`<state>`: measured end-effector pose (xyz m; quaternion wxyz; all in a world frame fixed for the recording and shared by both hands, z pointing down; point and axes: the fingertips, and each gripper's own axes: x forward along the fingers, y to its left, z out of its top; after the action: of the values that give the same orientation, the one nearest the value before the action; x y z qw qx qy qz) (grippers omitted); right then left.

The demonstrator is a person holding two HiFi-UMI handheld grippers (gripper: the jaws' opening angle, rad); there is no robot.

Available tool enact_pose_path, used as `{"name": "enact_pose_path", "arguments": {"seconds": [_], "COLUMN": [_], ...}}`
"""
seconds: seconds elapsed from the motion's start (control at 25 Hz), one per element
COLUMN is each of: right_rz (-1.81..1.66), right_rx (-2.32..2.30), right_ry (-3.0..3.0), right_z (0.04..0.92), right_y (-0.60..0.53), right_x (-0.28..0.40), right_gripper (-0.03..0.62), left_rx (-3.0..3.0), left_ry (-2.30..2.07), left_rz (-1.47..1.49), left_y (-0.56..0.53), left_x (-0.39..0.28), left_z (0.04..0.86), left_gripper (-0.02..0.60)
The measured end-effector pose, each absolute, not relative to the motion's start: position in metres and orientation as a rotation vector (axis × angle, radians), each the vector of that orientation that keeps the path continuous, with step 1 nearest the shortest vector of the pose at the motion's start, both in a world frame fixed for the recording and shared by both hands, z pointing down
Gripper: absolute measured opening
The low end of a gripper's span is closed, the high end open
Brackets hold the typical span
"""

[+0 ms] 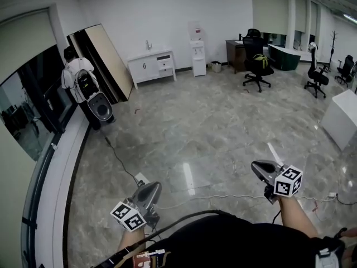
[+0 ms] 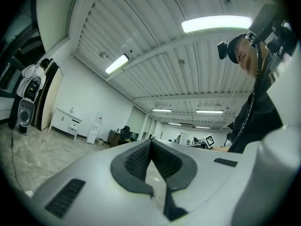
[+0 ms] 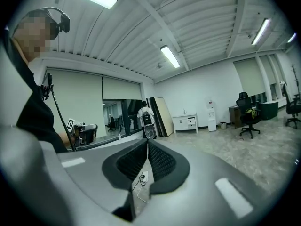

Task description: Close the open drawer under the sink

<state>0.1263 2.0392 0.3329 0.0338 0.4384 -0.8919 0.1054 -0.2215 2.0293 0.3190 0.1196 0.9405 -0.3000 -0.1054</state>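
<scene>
A: Grip state?
B: Left claw point(image 2: 150, 144) was clenched, empty. Right claw point(image 3: 147, 143) likewise, nothing between the jaws. Both hung over marble floor point(image 1: 212, 133).
A: Drawer?
B: Drawer point(image 1: 165, 65) stood open in the white cabinet point(image 1: 146, 67) at the far wall, well apart from both claws. Person point(image 1: 75, 78) stood left of it.

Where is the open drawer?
Look at the far white wall. A low white sink cabinet stands against it, left of the white water dispenser. The small white drawer on its right side sticks out, unlike the shut doors beside it.
</scene>
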Motion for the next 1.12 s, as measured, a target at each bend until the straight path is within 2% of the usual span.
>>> {"name": "enact_pose_path", "arguments": {"seconds": [0.52, 0.8, 1.12], "right_rz": [0.384, 0.443, 0.353], "right_rx": [1.12, 1.017, 0.89], "right_ry": [-2.809, -2.851, -2.889], "right_z": [0.352, 0.361, 0.34], "right_y": [1.893, 1.777, 1.661], "right_x": [0.104, 0.16, 0.235], "right_gripper": [0.003, 0.003, 0.003], "left_rx": [2.616, 2.603, 2.584], "left_ry": [-1.043, -1.16, -1.224], "left_rz": [-0.271, -0.311, -0.391], "left_y": [1.933, 1.846, 1.748], "left_x": [-0.24, -0.182, -0.091], "left_z": [0.352, 0.338, 0.326], "left_gripper": [0.0, 0.0, 0.0]}}
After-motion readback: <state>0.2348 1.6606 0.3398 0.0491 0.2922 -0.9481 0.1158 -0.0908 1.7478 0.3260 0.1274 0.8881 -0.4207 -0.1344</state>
